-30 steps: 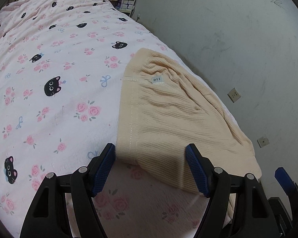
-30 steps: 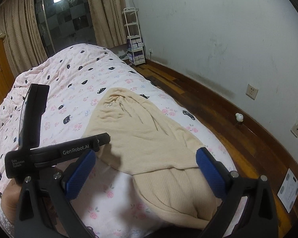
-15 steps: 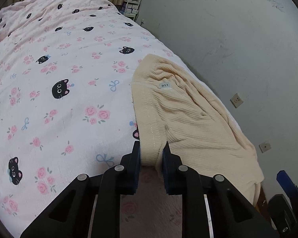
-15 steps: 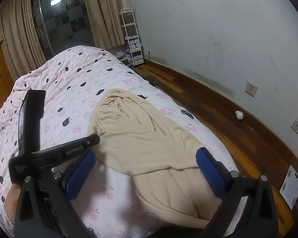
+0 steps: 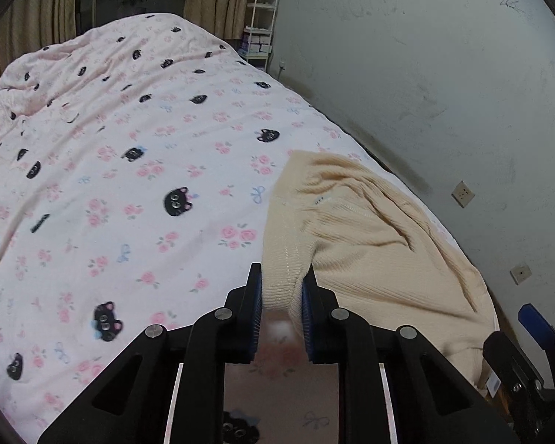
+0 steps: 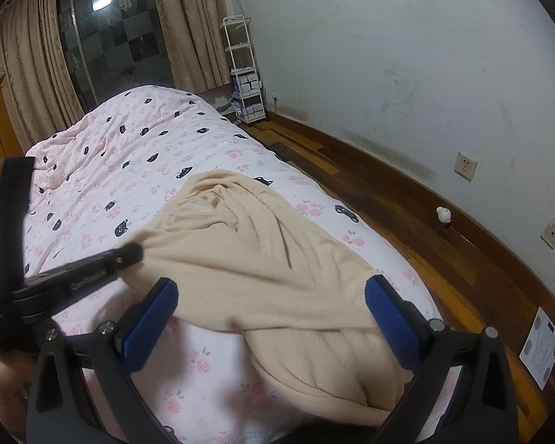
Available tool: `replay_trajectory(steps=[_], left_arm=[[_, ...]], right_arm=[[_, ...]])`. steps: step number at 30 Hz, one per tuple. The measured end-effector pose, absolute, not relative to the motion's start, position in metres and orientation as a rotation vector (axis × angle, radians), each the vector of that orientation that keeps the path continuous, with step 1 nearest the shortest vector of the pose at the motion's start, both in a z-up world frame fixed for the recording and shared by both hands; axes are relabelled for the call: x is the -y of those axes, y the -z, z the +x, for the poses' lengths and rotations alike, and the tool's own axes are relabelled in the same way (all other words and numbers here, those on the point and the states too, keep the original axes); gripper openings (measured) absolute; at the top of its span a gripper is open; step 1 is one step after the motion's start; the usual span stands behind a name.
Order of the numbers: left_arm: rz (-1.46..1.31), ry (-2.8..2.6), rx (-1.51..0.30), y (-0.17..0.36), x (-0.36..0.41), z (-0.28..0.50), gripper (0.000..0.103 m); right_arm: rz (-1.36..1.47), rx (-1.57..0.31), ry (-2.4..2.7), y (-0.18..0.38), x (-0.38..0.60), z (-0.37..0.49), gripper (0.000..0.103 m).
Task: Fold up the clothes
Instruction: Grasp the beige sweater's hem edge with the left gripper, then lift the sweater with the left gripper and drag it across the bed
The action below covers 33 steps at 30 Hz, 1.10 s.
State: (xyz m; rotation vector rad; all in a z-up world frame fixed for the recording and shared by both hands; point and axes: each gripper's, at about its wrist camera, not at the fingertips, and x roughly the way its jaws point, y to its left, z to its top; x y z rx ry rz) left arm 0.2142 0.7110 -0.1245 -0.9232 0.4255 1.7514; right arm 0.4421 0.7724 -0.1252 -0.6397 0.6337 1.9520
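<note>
In the left wrist view, our left gripper (image 5: 281,292) at lower centre is clamped on the hem of the cream sweater (image 5: 370,244), which lies on the bedspread (image 5: 129,185) at right. In the right wrist view, our right gripper (image 6: 272,314) hangs wide open over the sweater (image 6: 259,259) at centre frame.

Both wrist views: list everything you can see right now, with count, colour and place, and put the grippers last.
garment: one, cream ribbed knit, on the bed's right side, near edge lifted
bed cover: one, pink with black cat faces and roses, across the bed
curtains: two, beige, either side of the dark window
shelf cart: one, white, far corner by the wall
wall sockets: two, white, low on the right wall
small white figure: one, on the wood floor by the skirting
white sheet: one, on the floor at right
left gripper: black with blue pads, jaws shut on the garment's edge
right gripper: black with blue pads, jaws open over the garment
</note>
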Motion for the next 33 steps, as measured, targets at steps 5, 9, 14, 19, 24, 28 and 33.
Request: replay_trajectory(steps=[5, 9, 14, 19, 24, 28, 33], left_arm=[[-0.933, -1.791, -0.407, 0.116, -0.692, 0.197, 0.016], [-0.949, -1.819, -0.402, 0.113, -0.67, 0.181, 0.016], [-0.965, -1.836, -0.396, 0.11, -0.643, 0.163, 0.016], [-0.985, -1.847, -0.361, 0.107, -0.624, 0.149, 0.016], [-1.006, -1.856, -0.338, 0.108, -0.608, 0.137, 0.016], [-1.002, -1.87, -0.318, 0.103, -0.597, 0.13, 0.016], [-0.976, -1.913, -0.28, 0.088, -0.584, 0.114, 0.016]], right_arm=[[-0.708, -0.597, -2.018, 0.125, -0.766, 0.443, 0.103], [-0.781, -0.557, -2.088, 0.125, -0.759, 0.444, 0.103], [-0.874, -0.504, -2.173, 0.125, -0.751, 0.445, 0.103], [-0.977, -0.429, -2.24, 0.126, -0.743, 0.447, 0.103], [-1.094, -0.372, -2.198, 0.133, -0.743, 0.458, 0.103], [-1.14, -0.402, -2.222, 0.134, -0.746, 0.455, 0.103], [-1.216, -0.37, -2.129, 0.147, -0.771, 0.439, 0.103]])
